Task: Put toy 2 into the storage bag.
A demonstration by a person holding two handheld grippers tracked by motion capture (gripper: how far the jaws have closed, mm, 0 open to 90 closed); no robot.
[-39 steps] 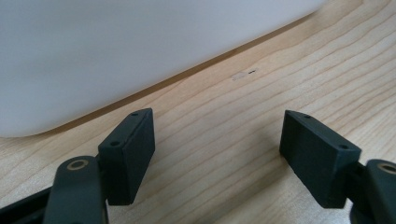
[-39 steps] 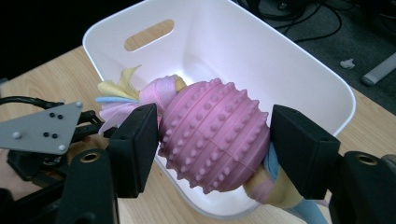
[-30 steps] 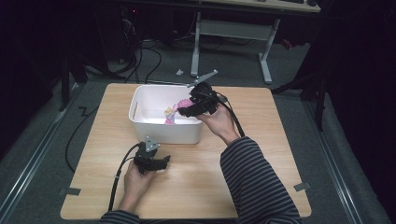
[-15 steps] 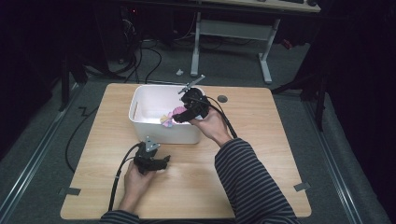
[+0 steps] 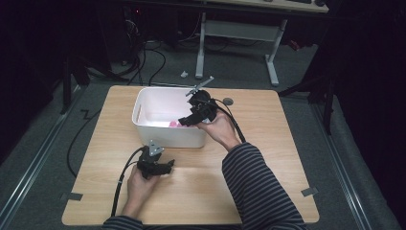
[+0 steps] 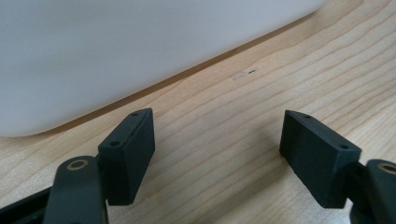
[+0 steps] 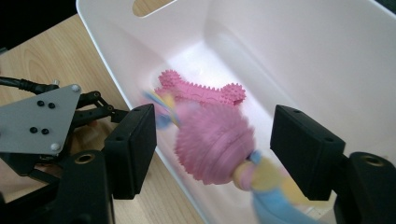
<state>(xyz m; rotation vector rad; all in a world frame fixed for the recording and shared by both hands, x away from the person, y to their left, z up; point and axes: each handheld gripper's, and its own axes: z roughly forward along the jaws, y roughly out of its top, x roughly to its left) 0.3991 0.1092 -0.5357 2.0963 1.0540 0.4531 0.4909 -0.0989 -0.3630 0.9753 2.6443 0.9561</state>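
A white bin stands on the wooden table. My right gripper hangs over the bin's right part, open. In the right gripper view its jaws stand wide apart. A blurred pink spiky ball toy with blue and yellow rope ends sits between them, touching neither. A pink spiky bone lies on the bin floor. Pink shows inside the bin in the high view. My left gripper rests open on the table in front of the bin, nothing between its fingers.
The bin's white wall stands close ahead of the left gripper. Bare wood lies under its jaws. A small dark round disc sits on the table right of the bin. Desk legs and cables stand on the floor beyond the far edge.
The right gripper has moved left and down over the bin and opened, and the pink ball toy has left its jaws. The left gripper has stayed put.
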